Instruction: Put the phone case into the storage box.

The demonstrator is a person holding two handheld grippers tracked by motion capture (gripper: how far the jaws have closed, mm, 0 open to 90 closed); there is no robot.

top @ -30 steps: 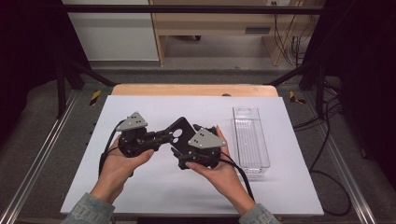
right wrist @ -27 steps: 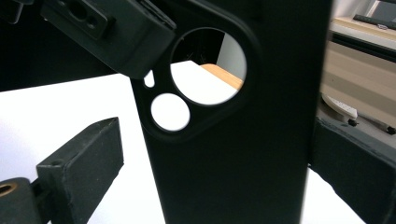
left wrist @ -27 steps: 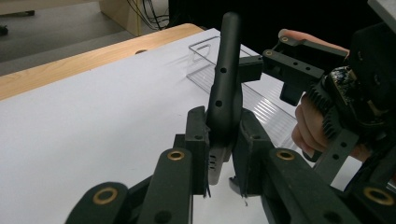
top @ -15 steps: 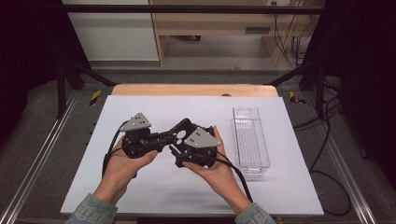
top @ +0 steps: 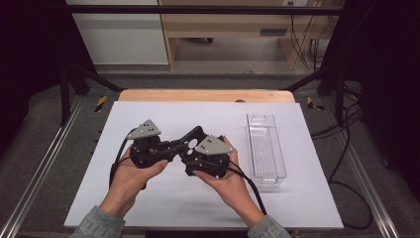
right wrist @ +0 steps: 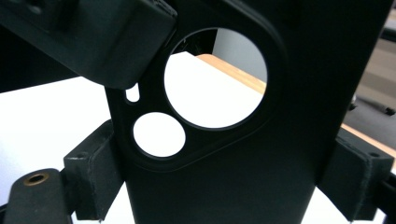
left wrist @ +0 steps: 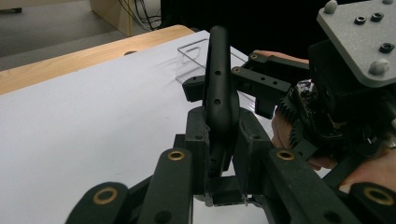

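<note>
We're holding a black phone case (top: 189, 140) above the mat (top: 148, 114) mid-handover: left gripper (top: 171, 146) pinching its edge, right gripper (top: 190, 148) clamping the body. Next we're probably dropping it into the clear bin (top: 266, 146), so one grip needs loosening.

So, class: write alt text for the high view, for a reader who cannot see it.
Two hands hold a black phone case between the left hand-held gripper and right hand-held gripper, above a white table. A clear plastic bin stands to their right.
</note>
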